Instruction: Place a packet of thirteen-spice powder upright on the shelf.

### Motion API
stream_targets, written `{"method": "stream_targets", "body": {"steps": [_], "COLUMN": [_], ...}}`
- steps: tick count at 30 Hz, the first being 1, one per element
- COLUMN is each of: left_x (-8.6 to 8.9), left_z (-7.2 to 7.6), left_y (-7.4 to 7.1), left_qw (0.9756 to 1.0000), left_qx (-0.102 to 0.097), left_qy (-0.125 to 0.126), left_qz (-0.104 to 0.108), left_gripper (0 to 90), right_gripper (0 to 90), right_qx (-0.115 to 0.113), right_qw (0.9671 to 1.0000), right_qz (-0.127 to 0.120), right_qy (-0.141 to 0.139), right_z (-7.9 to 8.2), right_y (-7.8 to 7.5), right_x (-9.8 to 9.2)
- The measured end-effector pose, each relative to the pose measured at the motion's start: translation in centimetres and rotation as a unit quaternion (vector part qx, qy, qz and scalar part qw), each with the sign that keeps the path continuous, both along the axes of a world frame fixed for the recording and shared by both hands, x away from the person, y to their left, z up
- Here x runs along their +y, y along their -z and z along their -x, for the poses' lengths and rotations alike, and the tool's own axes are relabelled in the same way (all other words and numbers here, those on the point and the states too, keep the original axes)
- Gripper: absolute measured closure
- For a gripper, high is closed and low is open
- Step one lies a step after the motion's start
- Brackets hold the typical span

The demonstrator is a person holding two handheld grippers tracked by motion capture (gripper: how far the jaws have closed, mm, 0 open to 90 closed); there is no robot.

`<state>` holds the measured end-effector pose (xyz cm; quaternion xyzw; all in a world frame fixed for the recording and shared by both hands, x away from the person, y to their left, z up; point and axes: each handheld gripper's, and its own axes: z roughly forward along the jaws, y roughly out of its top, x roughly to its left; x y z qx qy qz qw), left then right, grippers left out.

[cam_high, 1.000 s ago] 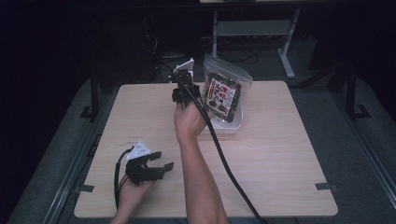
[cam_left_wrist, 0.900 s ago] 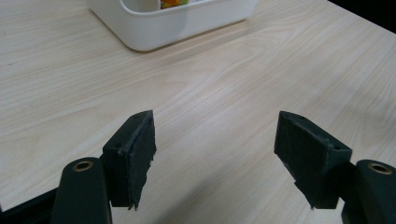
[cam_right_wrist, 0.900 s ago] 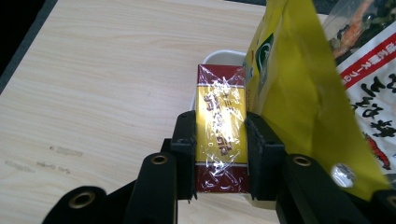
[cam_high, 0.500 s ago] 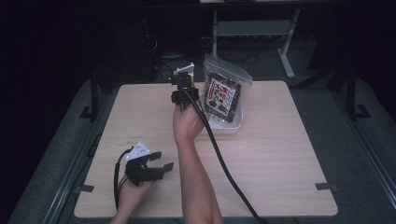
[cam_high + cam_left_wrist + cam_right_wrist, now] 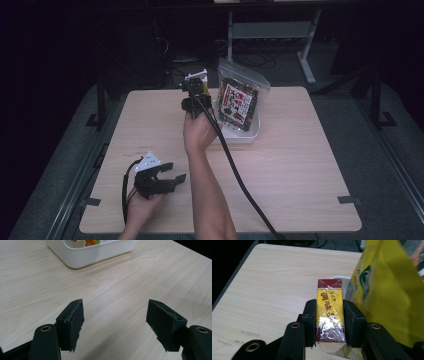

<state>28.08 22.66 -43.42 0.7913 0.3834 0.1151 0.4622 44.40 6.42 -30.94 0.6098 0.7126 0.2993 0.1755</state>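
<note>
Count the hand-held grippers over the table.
2. The left hand-held gripper hangs open near the table's front left; the right hand-held gripper holds a yellow box beside the white bin.

Your counter [image 5: 300, 165] lies bare across its right half and along the near edge, so a claw can pass there freely. The far middle is crowded: the white tub [image 5: 245, 134] sits there with the tall snack bag [image 5: 239, 102] standing in it. Your right claw [image 5: 196, 95] hovers just beside the bag, and its cable [image 5: 235, 170] trails across the middle. The left claw [image 5: 167, 172] has open counter ahead, up to the tub.
</note>
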Motion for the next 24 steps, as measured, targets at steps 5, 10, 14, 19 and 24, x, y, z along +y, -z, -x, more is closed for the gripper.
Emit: {"method": "stream_targets", "body": {"steps": [5, 10, 14, 19, 24], "left_x": [0.0, 0.1, 0.1, 0.2, 0.2], "left_z": [0.0, 0.0, 0.0, 0.0, 0.0], "left_y": [0.0, -0.1, -0.1, -0.1, -0.1], "left_qw": [1.0, 1.0, 1.0, 1.0, 1.0], "left_qx": [0.0, -0.002, -0.001, -0.001, -0.001], "left_qy": [-0.001, -0.002, -0.002, -0.003, -0.002], "left_qz": [0.001, 0.002, 0.003, 0.004, 0.004], "left_gripper": [29.8, 30.0, 30.1, 30.1, 30.2], "right_gripper": [63.6, 66.3, 66.9, 67.2, 67.2], "right_qx": [0.012, -0.002, -0.009, -0.012, -0.022], "right_qw": [0.9999, 0.9999, 0.9999, 0.9999, 0.9996], "right_qz": [0.006, 0.01, 0.005, -0.002, -0.004], "right_qy": [-0.01, -0.002, 0.005, 0.011, 0.016], "right_z": [-0.2, -0.2, -0.5, -1.0, -1.3], "right_y": [0.6, 0.7, 0.9, 0.9, 1.1], "right_x": [0.2, 0.1, 0.0, -0.2, -0.1]}}
